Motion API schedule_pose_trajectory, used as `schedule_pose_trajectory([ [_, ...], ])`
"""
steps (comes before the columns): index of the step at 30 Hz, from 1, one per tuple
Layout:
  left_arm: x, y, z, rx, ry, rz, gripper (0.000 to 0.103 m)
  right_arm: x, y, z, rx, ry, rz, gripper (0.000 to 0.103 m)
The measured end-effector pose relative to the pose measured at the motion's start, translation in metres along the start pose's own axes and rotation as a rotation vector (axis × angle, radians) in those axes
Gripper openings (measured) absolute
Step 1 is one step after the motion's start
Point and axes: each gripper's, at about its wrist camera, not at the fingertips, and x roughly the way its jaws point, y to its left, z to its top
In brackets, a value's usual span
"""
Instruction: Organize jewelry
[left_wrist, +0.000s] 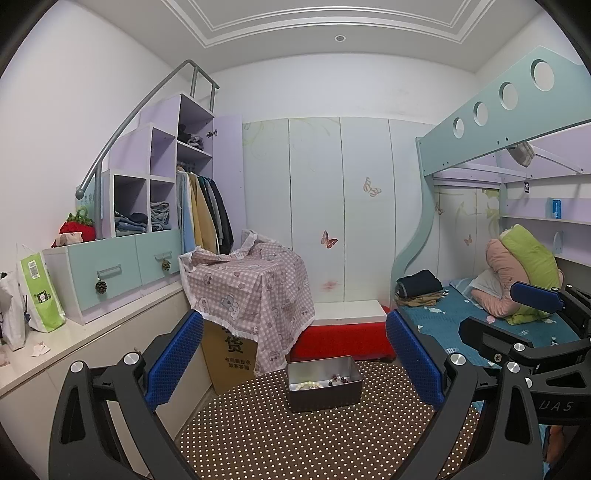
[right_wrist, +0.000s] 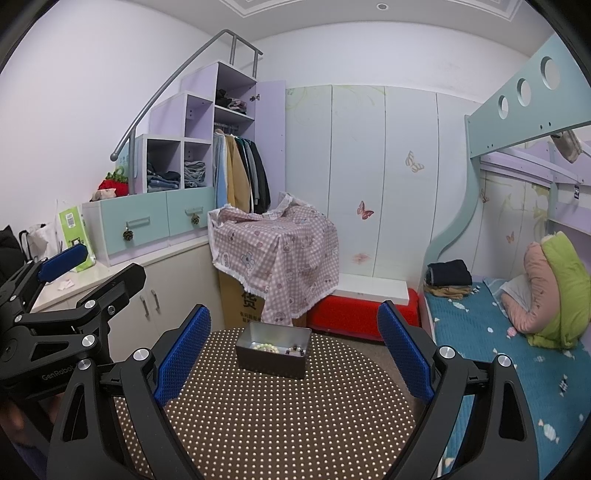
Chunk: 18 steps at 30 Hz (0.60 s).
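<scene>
Tin: open metal tin (left_wrist: 324, 384) at lower centre, on dotted tablecloth (left_wrist: 295, 435).
Jewelry: pale bead bracelet (left_wrist: 305, 385) and dark bead bracelet (left_wrist: 340, 379) lie inside.
Left gripper (left_wrist: 295, 362): spread wide, empty.
Right gripper (right_wrist: 293, 354): spread wide, empty.
Progress: no loose jewelry visible on the cloth; sorting seems nearly complete.

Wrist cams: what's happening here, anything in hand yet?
Nothing in hand. A person holds both grippers above a round brown polka-dot table, jaws wide open on the left gripper and the right gripper. Ahead sits an open grey metal tin holding a pale beaded bracelet and a dark beaded bracelet. No other jewelry shows on the table, so the sorting looks mostly done.
</scene>
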Motion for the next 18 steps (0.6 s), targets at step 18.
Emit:
schedule_pose_trajectory([
  [18,-0.0025,-0.0013,-0.002,-0.006,-0.006,-0.006,0.096,0.0,0.001,0.0009,0.0,0.0,0.003,0.089],
])
